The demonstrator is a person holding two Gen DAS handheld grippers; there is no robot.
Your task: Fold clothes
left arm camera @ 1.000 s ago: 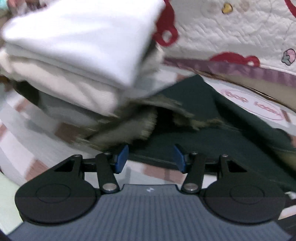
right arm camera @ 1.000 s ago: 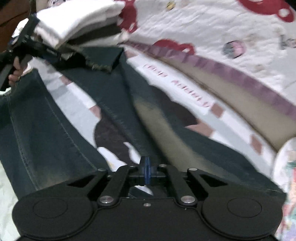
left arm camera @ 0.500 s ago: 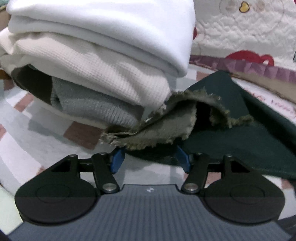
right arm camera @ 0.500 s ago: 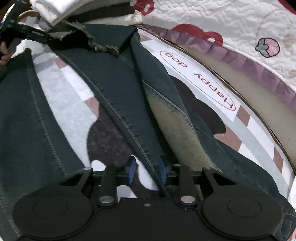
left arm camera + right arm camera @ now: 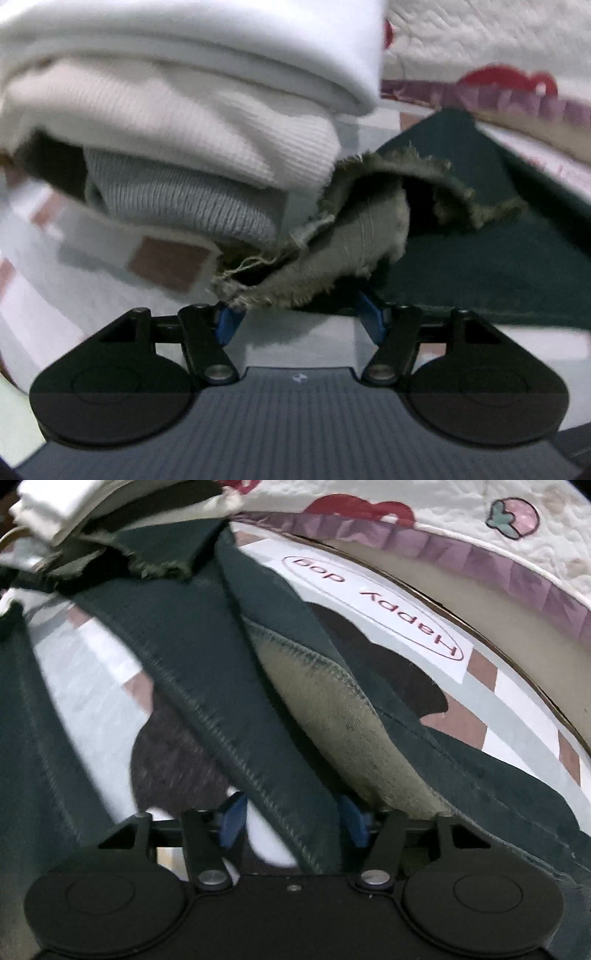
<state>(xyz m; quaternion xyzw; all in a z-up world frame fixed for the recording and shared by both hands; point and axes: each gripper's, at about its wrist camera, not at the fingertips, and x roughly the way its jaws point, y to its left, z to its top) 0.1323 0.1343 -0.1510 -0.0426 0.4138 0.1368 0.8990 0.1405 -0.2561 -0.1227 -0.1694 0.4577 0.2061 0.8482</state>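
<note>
Right gripper (image 5: pixel 291 825): your jaws have just been opening and stand wide. A stitched seam band of the dark jeans (image 5: pixel 207 686) runs up between the pads, but neither pad presses on it. Released, nothing held.

Left gripper (image 5: pixel 301 319): jaws have also just opened a little further. The frayed hem (image 5: pixel 332 243) of one jeans leg sits right at the pad tips, overlapping both. I can't see the pads clamping it, so I read this as released too.

Where the garment is: the jeans lie spread on the printed mat (image 5: pixel 373 594), legs fanning away from the right gripper. One stretch is twisted over, showing the pale inner face (image 5: pixel 332 716). The far hem ends up against the stack of folded clothes (image 5: pixel 192 122), white and cream on top, grey knit under.

Handling, my judgement:
- Denim is heavy for cloth and fairly stiff. It holds a crease but drags on the mat, so expect resistance on a long pull.
- Not fragile, not slippery. The seams are thick, and the pads should bite well there.
- The frayed edge is thin and loose. Grip behind the fringe on solid fabric, or the threads may slip out.
- Take the seam band at your right and the hem corner at your left, and take out that twist before you fold.
- The hem touches the stack, so lifting it straight up may nudge the folded pile.
</note>
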